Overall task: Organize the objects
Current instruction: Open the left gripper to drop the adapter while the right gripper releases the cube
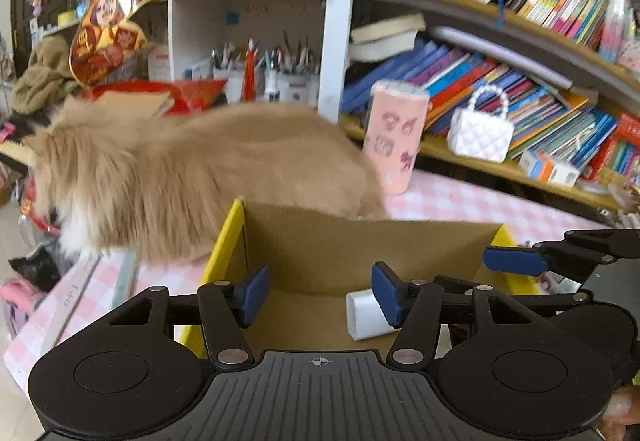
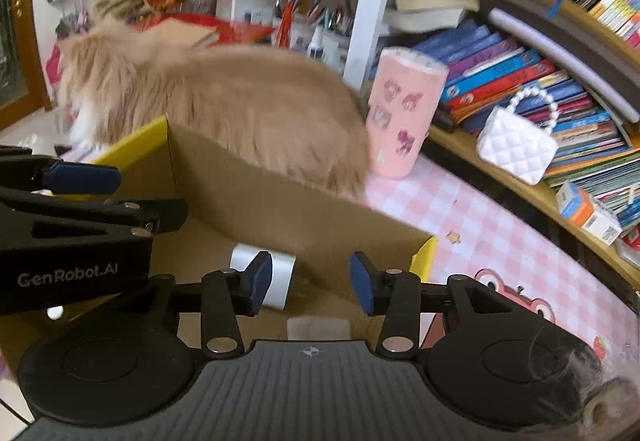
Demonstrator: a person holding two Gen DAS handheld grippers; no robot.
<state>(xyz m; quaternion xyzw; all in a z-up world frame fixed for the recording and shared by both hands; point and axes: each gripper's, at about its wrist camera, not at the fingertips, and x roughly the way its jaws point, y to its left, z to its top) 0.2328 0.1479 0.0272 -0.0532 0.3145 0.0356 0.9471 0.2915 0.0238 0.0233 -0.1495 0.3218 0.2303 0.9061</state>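
One pink checked tablecloth [image 2: 480, 225] before crammed bookshelves [image 1: 520, 41]; white cylinder [image 1: 364, 315] lying in cardboard box [image 1: 360, 249]. Left gripper [image 1: 320, 297], right gripper [image 2: 312, 281]: both released, empty.

Two black hand-held grippers with blue pads

The left gripper [image 1: 318, 295] and right gripper [image 2: 311, 283] have silver screws behind the fingers, ribbed grey bodies with a small cross mark, and white "GenRobot.AI" lettering.
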